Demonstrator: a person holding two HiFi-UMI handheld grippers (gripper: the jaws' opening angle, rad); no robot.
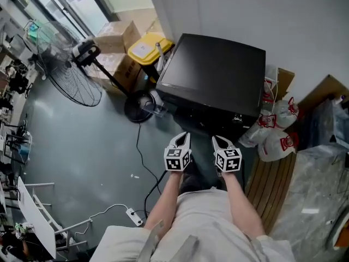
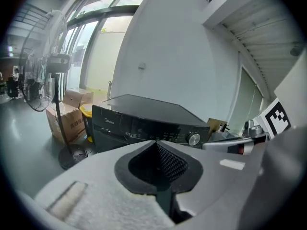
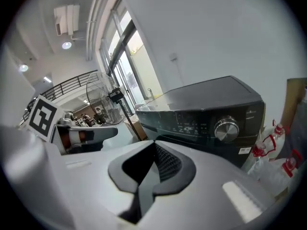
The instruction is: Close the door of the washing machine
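Black washing machine (image 1: 218, 75): at the floor's (image 1: 87, 141) far edge, against the white wall (image 1: 283, 21); cardboard boxes (image 1: 114, 37) and yellow bin (image 1: 146, 48) at its left, white bags (image 1: 272, 132) at its right.
Door: on the shadowed front, probably flush; hard to tell.
Left gripper (image 1: 183, 137): jaws pressed together, nothing between them, near the machine's front.
Right gripper (image 1: 219, 140): likewise closed and empty; the 2 are side by side.

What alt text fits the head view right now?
Seen from above, a black washing machine stands against a white wall; the left gripper and right gripper, both shut and empty, hover side by side before it. A fan stands at picture left.
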